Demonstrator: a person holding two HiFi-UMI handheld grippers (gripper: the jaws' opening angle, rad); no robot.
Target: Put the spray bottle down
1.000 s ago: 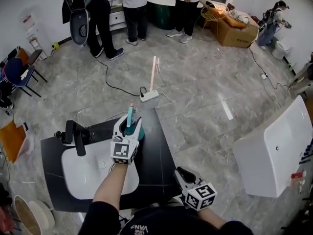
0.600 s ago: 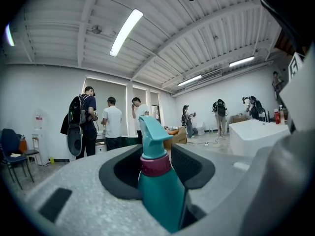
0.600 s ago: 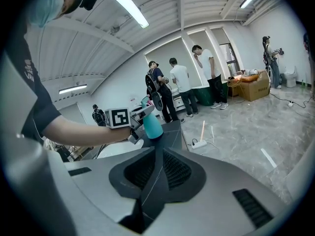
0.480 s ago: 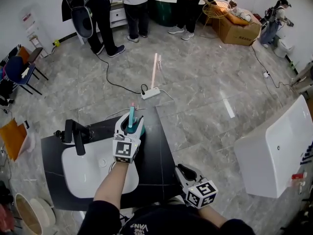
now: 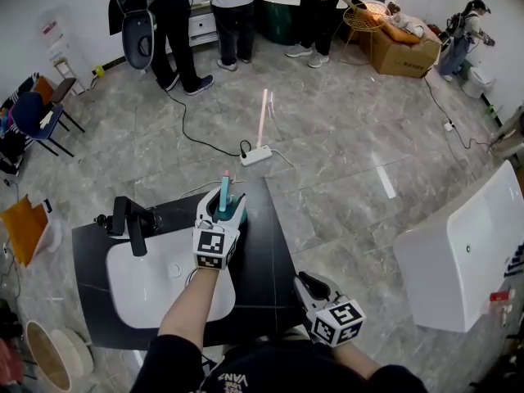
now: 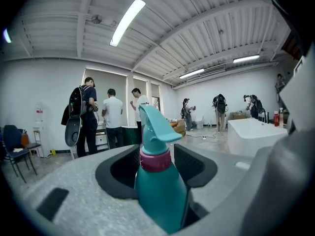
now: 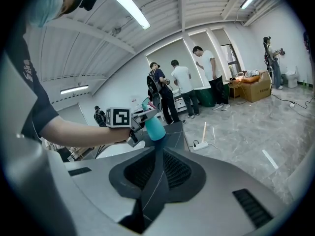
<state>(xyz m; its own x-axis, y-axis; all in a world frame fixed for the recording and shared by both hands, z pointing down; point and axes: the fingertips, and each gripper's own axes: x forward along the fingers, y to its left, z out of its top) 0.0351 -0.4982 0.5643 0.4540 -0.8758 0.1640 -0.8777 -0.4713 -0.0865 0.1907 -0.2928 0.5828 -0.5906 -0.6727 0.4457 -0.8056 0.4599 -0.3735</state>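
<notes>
A teal spray bottle (image 5: 223, 196) with a pink collar stands upright at the back edge of the black counter (image 5: 260, 260), next to the sink. My left gripper (image 5: 222, 206) reaches level around the bottle (image 6: 160, 191). Its jaws are opening, and a dark gap shows between the left pad and the bottle's body. My right gripper (image 5: 304, 283) hovers at the counter's front right corner. Its jaws (image 7: 156, 156) are shut with nothing between them. From there the bottle (image 7: 155, 127) and the left gripper (image 7: 142, 116) show ahead.
A white sink basin (image 5: 155, 289) with a black faucet (image 5: 131, 223) fills the counter's left half. A white tub (image 5: 458, 252) stands at the right. A power strip (image 5: 256, 155) and its cable lie on the floor beyond. Several people stand at the far wall.
The left gripper's jaws look slightly wider around the bottle, which stays upright in the same spot. The right gripper has not moved.
</notes>
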